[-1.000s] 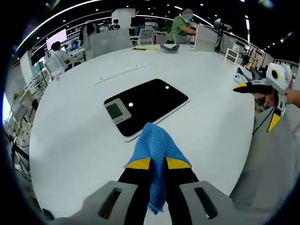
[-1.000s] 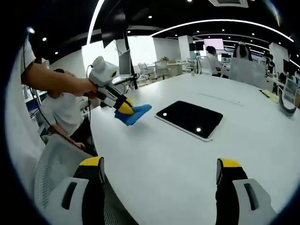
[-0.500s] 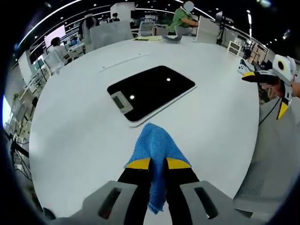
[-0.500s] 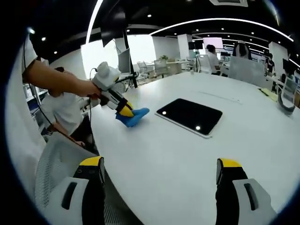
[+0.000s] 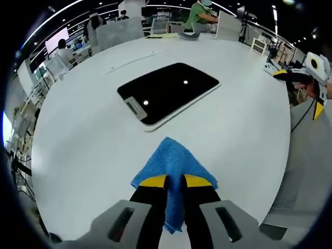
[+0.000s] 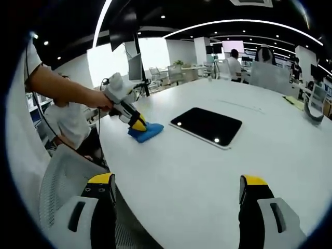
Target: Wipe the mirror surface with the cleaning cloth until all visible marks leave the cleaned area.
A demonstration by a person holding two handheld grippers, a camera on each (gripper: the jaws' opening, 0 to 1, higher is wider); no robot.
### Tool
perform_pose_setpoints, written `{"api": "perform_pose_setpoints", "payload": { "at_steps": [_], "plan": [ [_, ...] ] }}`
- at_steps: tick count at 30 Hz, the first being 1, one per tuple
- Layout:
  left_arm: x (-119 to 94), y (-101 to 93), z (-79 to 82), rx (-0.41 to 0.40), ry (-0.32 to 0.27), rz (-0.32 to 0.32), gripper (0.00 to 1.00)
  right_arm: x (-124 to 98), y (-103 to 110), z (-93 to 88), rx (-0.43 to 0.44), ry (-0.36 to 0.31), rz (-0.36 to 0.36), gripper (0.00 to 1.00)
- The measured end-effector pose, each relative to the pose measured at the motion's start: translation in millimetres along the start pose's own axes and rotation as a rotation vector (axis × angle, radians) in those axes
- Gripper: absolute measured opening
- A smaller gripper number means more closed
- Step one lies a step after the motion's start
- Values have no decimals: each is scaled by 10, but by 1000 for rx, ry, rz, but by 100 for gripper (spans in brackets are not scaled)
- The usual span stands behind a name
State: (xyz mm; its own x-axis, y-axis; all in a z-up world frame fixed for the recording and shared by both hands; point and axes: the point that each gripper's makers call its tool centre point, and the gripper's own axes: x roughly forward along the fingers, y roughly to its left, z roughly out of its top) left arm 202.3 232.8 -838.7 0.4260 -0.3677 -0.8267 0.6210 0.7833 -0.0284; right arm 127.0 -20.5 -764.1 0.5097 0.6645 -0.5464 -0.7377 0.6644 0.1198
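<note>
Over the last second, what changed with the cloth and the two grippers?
The left gripper, shut on the blue cleaning cloth, came down until the cloth lies on the white table just short of the mirror; a second ago it hung above the table. Nothing was let go. The mirror stayed put and untouched, and the right gripper stayed open and empty.

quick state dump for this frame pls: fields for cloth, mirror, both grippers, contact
cloth: blue cleaning cloth, clamped in the left gripper, lying on the white table
mirror: dark rectangular mirror flat on the table, beyond the cloth
contact: cloth and mirror apart, a strip of bare table between them; wiping not yet begun
left gripper: jaws shut on the cloth
right gripper: right gripper jaws wide open, holding nothing, above the table's near edge
marks on mirror: cannot tell; light reflections visible
</note>
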Motion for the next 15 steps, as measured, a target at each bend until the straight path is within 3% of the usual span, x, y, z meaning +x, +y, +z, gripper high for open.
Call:
{"api": "perform_pose_setpoints", "payload": {
  "at_steps": [15],
  "plan": [
    [51,64,-51,80,14,2,27,-33,-35,-38,17,0,-11,100]
  ]
}}
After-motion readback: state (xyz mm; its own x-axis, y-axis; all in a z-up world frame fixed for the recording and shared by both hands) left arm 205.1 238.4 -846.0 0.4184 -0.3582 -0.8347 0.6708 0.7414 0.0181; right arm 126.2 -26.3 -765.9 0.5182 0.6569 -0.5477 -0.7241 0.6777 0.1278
